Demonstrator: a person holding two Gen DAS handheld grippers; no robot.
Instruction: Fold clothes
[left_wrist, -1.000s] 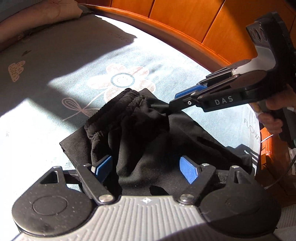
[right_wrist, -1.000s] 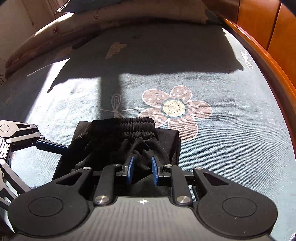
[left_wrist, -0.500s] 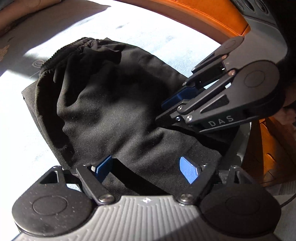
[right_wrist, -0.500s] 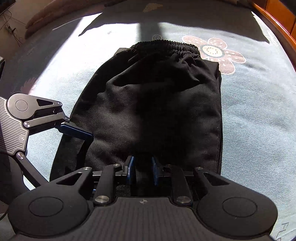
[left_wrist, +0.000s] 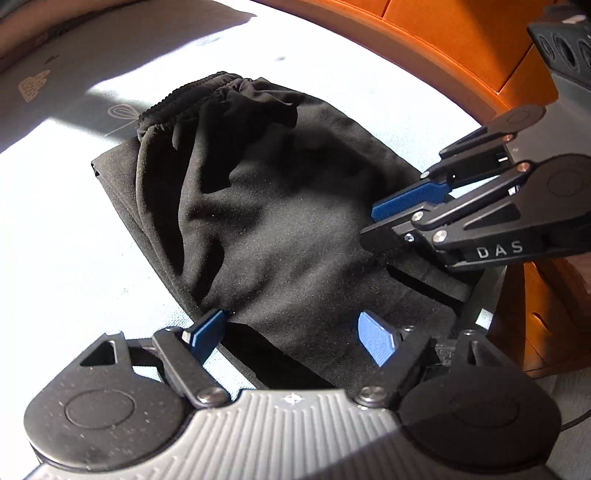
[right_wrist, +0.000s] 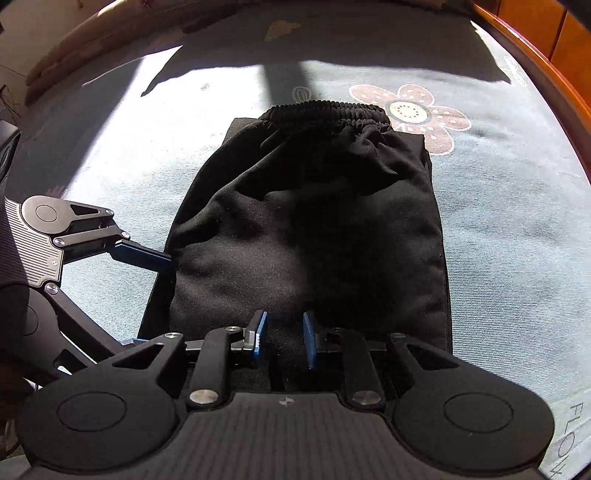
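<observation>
Black trousers (right_wrist: 306, 221) lie folded on the bed, elastic waistband (right_wrist: 325, 110) at the far end. My right gripper (right_wrist: 283, 334) is at their near edge, its blue pads close together and pinching a fold of the black cloth. In the left wrist view the right gripper (left_wrist: 369, 225) comes in from the right onto the trousers (left_wrist: 266, 221). My left gripper (left_wrist: 291, 332) stands open wide over the near left corner, cloth lying loose between its pads. In the right wrist view the left gripper (right_wrist: 151, 299) straddles the trousers' left edge.
The light blue bed sheet (right_wrist: 498, 221) carries a brown flower print (right_wrist: 410, 110). An orange wooden bed frame (left_wrist: 424, 55) curves along the right side. A pillow (right_wrist: 92, 48) lies at the far left. Strong sunlight and a shadow band cross the sheet.
Both grippers have drawn back from the waistband toward the near end of the trousers. The right one pulled the bunched top layer with it, so it now lies spread out flatter.
</observation>
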